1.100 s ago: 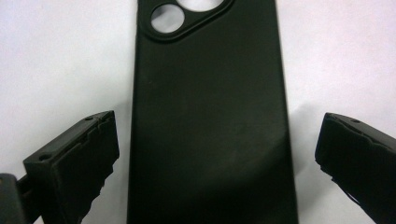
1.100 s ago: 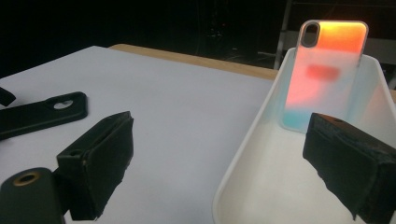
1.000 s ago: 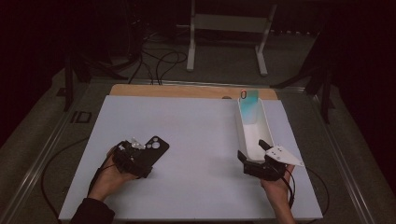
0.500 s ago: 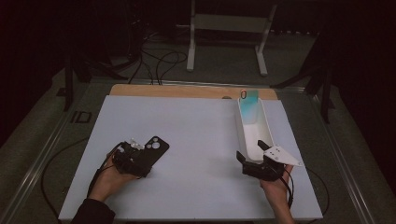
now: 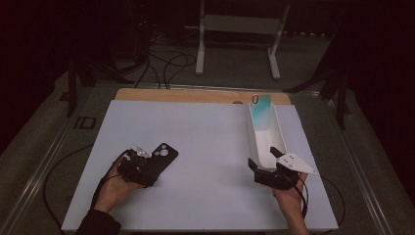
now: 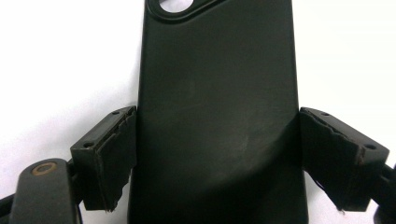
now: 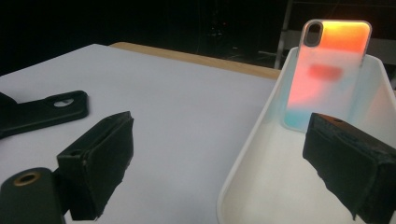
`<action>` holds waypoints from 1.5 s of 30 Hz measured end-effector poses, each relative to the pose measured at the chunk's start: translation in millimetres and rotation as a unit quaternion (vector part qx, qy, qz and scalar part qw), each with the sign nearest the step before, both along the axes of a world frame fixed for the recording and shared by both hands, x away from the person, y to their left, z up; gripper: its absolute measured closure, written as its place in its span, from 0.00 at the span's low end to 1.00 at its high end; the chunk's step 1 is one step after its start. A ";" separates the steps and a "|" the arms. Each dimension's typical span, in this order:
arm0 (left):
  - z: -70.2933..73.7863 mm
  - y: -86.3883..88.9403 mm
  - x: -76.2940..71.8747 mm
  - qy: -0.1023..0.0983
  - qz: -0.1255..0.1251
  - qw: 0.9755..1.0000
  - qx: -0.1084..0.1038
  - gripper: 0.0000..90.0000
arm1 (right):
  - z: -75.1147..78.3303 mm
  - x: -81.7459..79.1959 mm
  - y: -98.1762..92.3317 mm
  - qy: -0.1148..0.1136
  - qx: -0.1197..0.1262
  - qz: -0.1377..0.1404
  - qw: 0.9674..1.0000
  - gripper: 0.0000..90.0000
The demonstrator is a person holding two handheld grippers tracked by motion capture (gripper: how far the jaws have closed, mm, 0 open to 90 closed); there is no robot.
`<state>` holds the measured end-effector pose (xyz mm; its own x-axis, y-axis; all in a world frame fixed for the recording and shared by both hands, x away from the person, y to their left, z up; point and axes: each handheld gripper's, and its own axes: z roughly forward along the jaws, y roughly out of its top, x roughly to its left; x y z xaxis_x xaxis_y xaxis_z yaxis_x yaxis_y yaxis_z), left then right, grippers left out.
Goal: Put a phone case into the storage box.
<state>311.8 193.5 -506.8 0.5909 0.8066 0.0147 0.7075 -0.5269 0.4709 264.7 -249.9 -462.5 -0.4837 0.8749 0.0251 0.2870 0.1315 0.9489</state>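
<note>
The left gripper [image 5: 147,169] sits low on the white table [image 5: 205,147], near its front left, with a black phone case [image 6: 217,116] lying flat between its jaws. In the left gripper view both pads [image 6: 114,156] stand right against the case's long edges; the jaws have just been closing on it, and they now look to be pressing its sides (the left pad meets the edge flush, the right one likewise). The case's camera cutout points away from the hand, toward the table's middle.

The right gripper [image 5: 268,164] rests at the front right, its jaws spread wide and holding nothing; one stands outside the near end of a long white tray [image 5: 250,134], the other over its inside. At the tray's far end a translucent phone case [image 7: 327,70], orange fading to teal, leans upright against the end wall.
</note>
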 end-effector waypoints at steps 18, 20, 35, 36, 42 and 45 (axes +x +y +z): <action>26.4 -0.5 -14.2 -0.086 0.029 0.994 -0.063 0.17 | 0.3 1.3 -0.3 0.011 0.014 0.008 1.000 0.10; 29.3 -2.5 -16.5 -0.101 0.032 0.992 -0.064 0.17 | 0.4 1.1 0.2 0.010 0.013 0.008 1.000 0.10; 60.1 -15.1 -19.4 -0.175 0.006 0.978 -0.113 0.17 | 9.8 5.6 7.4 0.012 0.006 0.030 0.999 0.10; 61.7 -16.3 -19.3 -0.177 0.002 0.977 -0.118 0.17 | 10.2 6.2 7.8 0.013 0.004 0.032 0.999 0.10; 67.7 -26.7 -19.6 -0.191 -0.016 0.973 -0.127 0.17 | 13.8 9.3 7.8 0.021 0.010 0.045 0.999 0.10; 70.6 -32.5 -20.0 -0.199 -0.029 0.971 -0.132 0.17 | 17.8 10.6 7.9 0.022 0.008 0.050 0.998 0.10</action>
